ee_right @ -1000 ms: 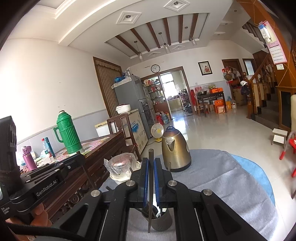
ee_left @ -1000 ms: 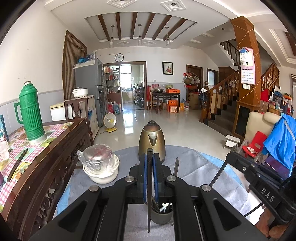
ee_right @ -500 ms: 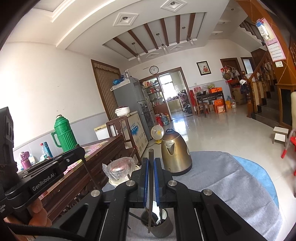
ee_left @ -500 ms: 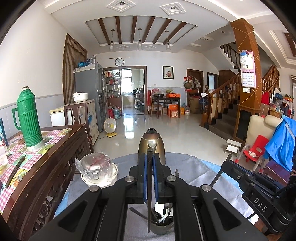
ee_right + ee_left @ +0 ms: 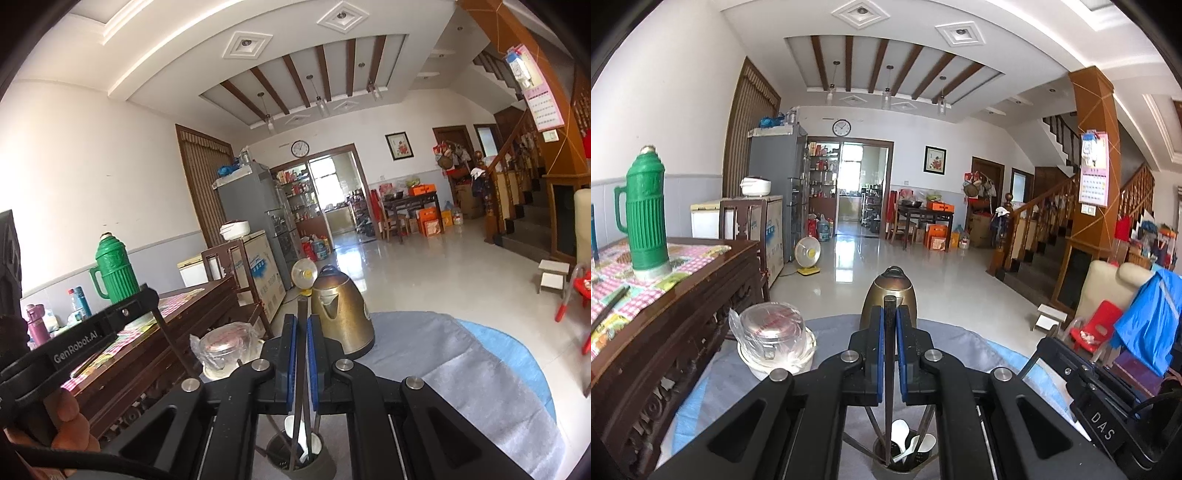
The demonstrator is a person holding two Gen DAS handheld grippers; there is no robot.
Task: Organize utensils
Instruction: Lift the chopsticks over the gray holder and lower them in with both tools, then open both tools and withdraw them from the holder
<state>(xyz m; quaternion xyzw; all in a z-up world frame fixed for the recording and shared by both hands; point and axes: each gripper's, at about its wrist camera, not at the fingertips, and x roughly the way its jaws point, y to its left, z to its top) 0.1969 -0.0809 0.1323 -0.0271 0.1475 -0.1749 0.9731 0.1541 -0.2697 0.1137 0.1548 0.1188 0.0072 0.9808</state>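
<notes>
Both grippers hold their chopstick upright so that its lower tip can go straight down into the round grey utensil cup [image 5: 903,466]. The left gripper [image 5: 890,325] pinches a thin dark chopstick [image 5: 888,398] between its blue pads [image 5: 878,354], and the tip is already inside the cup beside the white plastic spoons [image 5: 908,441]. The right gripper [image 5: 302,332] pinches a second dark chopstick [image 5: 301,406] the same way above this cup.

One kettle [image 5: 889,300], one green flask [image 5: 645,214] — two white spoons [image 5: 899,432].
</notes>
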